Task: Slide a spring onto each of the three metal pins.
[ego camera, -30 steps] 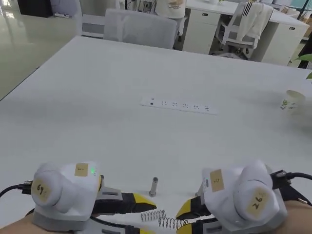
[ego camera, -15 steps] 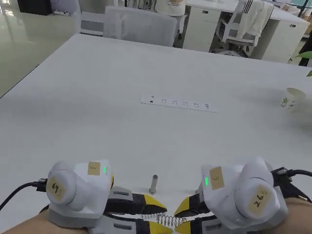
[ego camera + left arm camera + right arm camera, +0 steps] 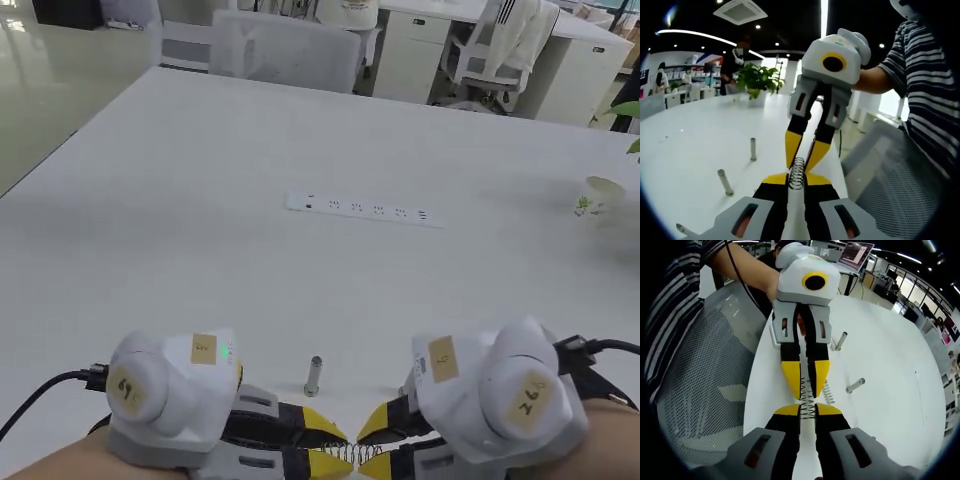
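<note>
Left gripper [image 3: 330, 443] has slid in across the white table [image 3: 300, 150] to meet right gripper [image 3: 372, 445] tip to tip, both jaws pinched narrow on one spring [image 3: 352, 456] at the near edge, upright pin [image 3: 313, 375] just beyond, second spring [image 3: 827, 391] lying beside.

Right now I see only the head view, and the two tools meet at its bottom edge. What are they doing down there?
Observer: Both hold one spring: the left tool pinches one end, the right tool the other.
Operator: Any other springs?
Observer: A second spring lies on the table beside them.
Operator: And pins?
Observer: The left gripper view shows two standing: a near pin and a far pin.
</note>
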Action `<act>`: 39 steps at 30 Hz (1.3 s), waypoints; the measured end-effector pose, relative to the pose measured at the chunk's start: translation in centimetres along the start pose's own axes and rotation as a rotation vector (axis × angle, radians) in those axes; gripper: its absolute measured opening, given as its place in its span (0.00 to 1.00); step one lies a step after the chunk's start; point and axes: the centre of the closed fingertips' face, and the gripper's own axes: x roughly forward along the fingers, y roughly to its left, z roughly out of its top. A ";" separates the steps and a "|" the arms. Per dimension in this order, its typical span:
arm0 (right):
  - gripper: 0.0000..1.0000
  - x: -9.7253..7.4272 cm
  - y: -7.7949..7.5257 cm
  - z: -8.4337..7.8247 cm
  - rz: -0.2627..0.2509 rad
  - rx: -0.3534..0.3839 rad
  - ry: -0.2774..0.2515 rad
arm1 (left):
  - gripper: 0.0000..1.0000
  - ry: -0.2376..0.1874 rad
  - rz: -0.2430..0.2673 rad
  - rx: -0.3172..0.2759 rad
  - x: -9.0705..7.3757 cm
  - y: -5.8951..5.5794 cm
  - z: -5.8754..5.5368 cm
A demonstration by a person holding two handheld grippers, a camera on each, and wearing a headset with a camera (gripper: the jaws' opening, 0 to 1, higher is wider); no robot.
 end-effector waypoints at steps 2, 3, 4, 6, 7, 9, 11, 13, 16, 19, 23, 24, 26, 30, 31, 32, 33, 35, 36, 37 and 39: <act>0.08 0.0 0.0 0.0 -0.001 -0.002 0.001 | 0.03 0.002 -0.001 0.008 0.0 0.0 0.0; 0.08 0.0 0.0 0.0 0.000 0.000 0.000 | 0.03 0.004 -0.004 0.011 0.1 -0.1 0.0; 0.08 0.0 0.0 0.0 0.000 0.003 -0.003 | 0.03 0.005 -0.004 0.024 0.0 -0.1 0.1; 0.08 0.0 0.0 0.0 0.003 0.007 -0.008 | 0.03 0.007 -0.009 0.025 0.0 -0.2 0.0; 0.08 0.0 0.1 0.0 0.003 0.008 -0.009 | 0.03 0.008 -0.011 0.029 0.0 -0.2 0.0; 0.08 0.1 0.2 0.0 0.005 0.006 -0.010 | 0.03 0.010 -0.015 0.030 0.0 -0.2 -0.1; 0.08 0.2 0.3 0.0 0.008 0.007 -0.012 | 0.02 0.014 -0.019 0.035 -0.1 -0.3 -0.1; 0.08 0.2 0.4 0.0 0.011 0.011 -0.018 | 0.02 0.018 -0.024 0.039 -0.1 -0.3 -0.2; 0.08 0.3 0.4 0.0 0.015 0.009 -0.029 | 0.02 0.023 -0.034 0.037 -0.2 -0.4 -0.3; 0.15 0.1 0.3 -0.2 0.011 0.022 -0.040 | 0.02 0.020 -0.043 0.025 -0.4 -0.5 -0.3; 0.15 0.0 0.4 -0.8 0.019 0.063 -0.051 | 0.02 0.024 -0.051 0.021 -0.7 -0.6 -0.4; 0.14 0.1 0.5 -0.9 0.025 0.073 -0.053 | 0.02 0.024 -0.051 0.022 -0.7 -0.6 -0.5; 0.15 0.2 0.7 -1.0 0.022 0.072 -0.056 | 0.02 0.025 -0.053 0.022 -0.7 -0.7 -0.4; 0.12 0.5 0.9 -1.0 0.025 0.067 -0.064 | 0.02 0.023 -0.060 0.024 -0.7 -0.8 -0.3; 0.11 0.4 1.0 -1.0 0.025 0.072 -0.064 | 0.02 0.025 -0.061 0.023 -0.7 -0.9 -0.3; 0.11 0.4 0.8 -0.8 0.013 0.066 -0.079 | 0.02 0.029 -0.063 0.024 -0.7 -0.9 -0.4; 0.09 0.3 0.8 -0.7 0.013 0.061 -0.085 | 0.02 0.031 -0.065 0.024 -0.8 -1.0 -0.4; 0.08 0.3 0.9 -0.7 0.018 0.065 -0.087 | 0.02 0.027 -0.066 0.021 -0.8 -1.0 -0.4; 0.08 0.3 1.0 -0.7 0.018 0.061 -0.089 | 0.02 0.027 -0.066 0.022 -0.8 -1.0 -0.4; 0.08 0.2 1.1 -0.6 0.018 0.048 -0.096 | 0.02 0.027 -0.070 0.020 -0.8 -1.0 -0.4; 0.07 -0.1 0.9 -0.5 0.008 0.029 -0.100 | 0.02 0.026 -0.070 0.021 -0.8 -1.1 -0.3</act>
